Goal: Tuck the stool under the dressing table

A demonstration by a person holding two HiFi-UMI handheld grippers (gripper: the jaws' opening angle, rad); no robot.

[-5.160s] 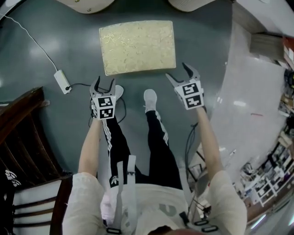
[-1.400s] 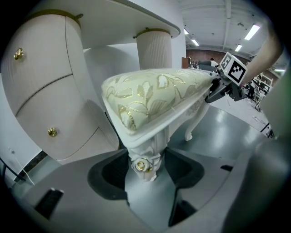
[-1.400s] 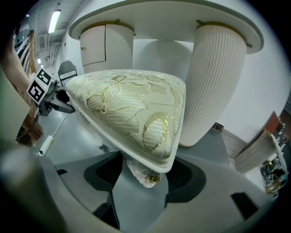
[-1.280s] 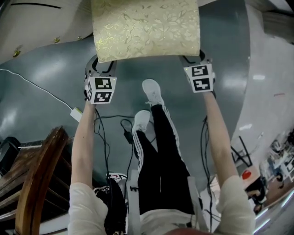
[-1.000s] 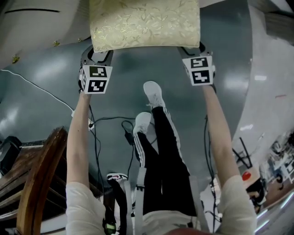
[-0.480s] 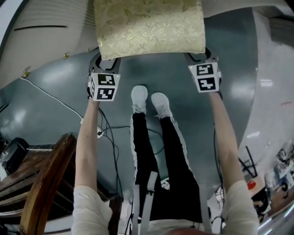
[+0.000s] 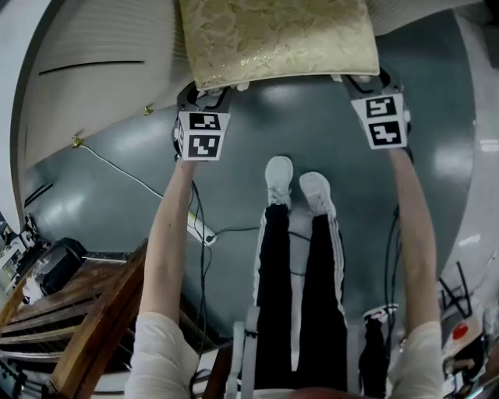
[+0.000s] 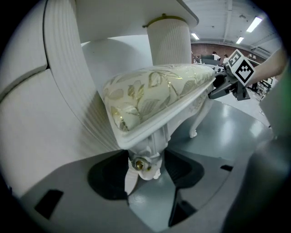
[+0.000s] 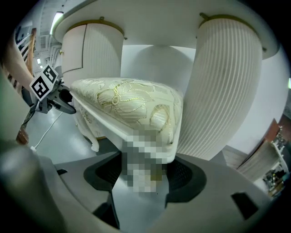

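1. Head view is showing both arms stretching straight forward, with the left gripper [image 7: 204,95] and right gripper [image 7: 365,79] meeting the near corners of the stool [image 7: 277,35].
2. Gripper views are showing the stool sitting between the ribbed pedestals [image 9: 227,91] of the dressing table [image 8: 113,13].
3. Each gripper's jaws are clamping a corner leg [image 8: 146,152] of the stool.

Both arms stretched straight out ahead, left gripper [image 7: 204,95] and right gripper [image 7: 368,79] level, well apart, each clamped on a stool [image 7: 273,35] leg.
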